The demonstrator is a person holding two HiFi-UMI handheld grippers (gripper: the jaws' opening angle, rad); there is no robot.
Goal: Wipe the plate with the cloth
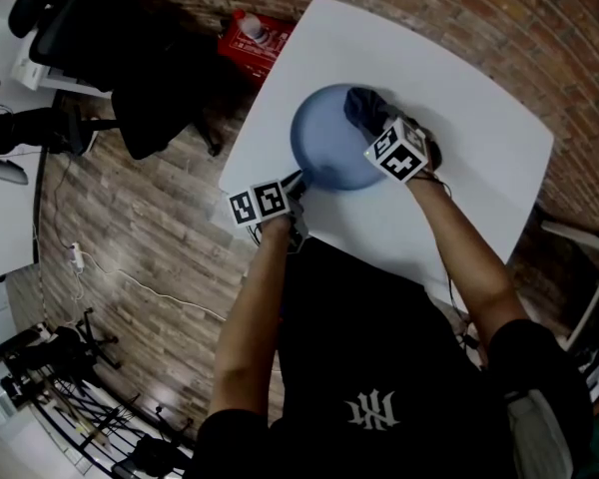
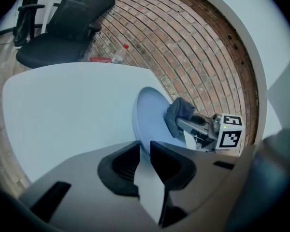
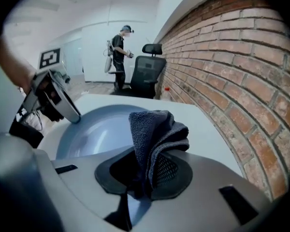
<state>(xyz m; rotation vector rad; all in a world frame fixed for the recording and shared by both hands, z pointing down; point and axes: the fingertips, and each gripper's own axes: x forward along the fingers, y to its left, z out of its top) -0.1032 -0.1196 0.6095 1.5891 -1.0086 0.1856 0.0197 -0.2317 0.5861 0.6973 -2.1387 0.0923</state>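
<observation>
A pale blue plate (image 1: 324, 148) lies on the white table (image 1: 459, 118). My left gripper (image 1: 298, 183) is shut on the plate's near rim (image 2: 144, 146), holding it at its edge. A dark grey cloth (image 1: 364, 108) rests on the plate's far right part, and my right gripper (image 1: 379, 128) is shut on it. In the right gripper view the folded cloth (image 3: 154, 134) sticks up from between the jaws over the plate (image 3: 96, 129). In the left gripper view the cloth (image 2: 179, 112) presses against the plate (image 2: 150, 117).
A red box with a bottle (image 1: 255, 36) sits on the floor beyond the table's far left corner. A black office chair (image 1: 120, 48) stands to the left. A brick wall (image 3: 241, 71) runs along the table's right side. A person (image 3: 120, 47) stands far off.
</observation>
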